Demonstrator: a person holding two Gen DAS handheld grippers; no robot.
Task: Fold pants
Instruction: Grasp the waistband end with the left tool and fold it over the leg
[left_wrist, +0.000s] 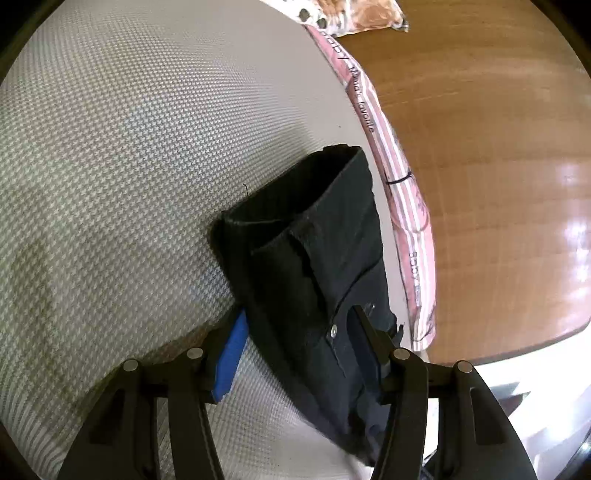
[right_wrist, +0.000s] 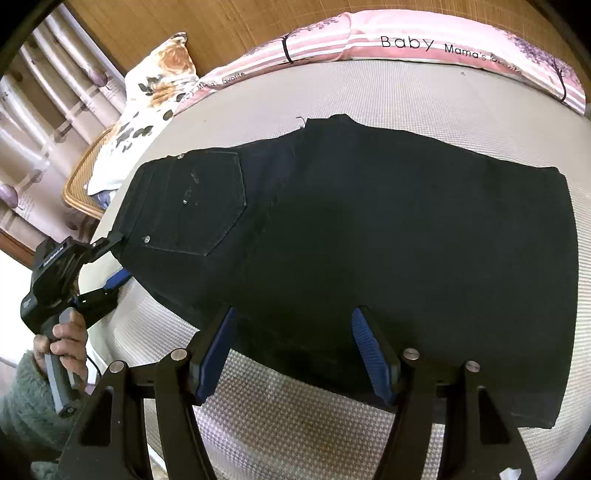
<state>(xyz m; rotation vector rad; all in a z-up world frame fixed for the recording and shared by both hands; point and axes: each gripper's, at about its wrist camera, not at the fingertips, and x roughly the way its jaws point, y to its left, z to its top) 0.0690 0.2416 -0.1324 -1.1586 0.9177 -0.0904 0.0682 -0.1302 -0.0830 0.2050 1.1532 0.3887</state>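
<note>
Jeans (right_wrist: 369, 236), black and already folded into a broad flat rectangle, lie on the houndstooth mattress cover (right_wrist: 295, 424) just ahead of both tongs, so the step in hand looks like a pause between folds, with both grips let go. The right gripper (right_wrist: 291, 350) stands over the near long edge of the denim, its blue pads apart with only the fabric's border lying between them and nothing pinched. The left gripper (left_wrist: 299, 354) sits at the waistband end, beside the back pocket (right_wrist: 199, 206) with its rivets; its jaws stand parted, one blue pad out on the cover and the other over the denim, and I judge that it grips nothing, though the dark pad against dark cloth makes contact hard to read. A hand (right_wrist: 62, 343) in a fuzzy grey sleeve holds that tool. Beyond the jeans, far from both tongs, run a pink striped quilt (right_wrist: 406, 40) and a floral pillow (right_wrist: 155, 85). Next, each gripper probably needs to close on an edge or corner and carry it across for another fold, keeping the layers aligned. No container is in view.
</note>
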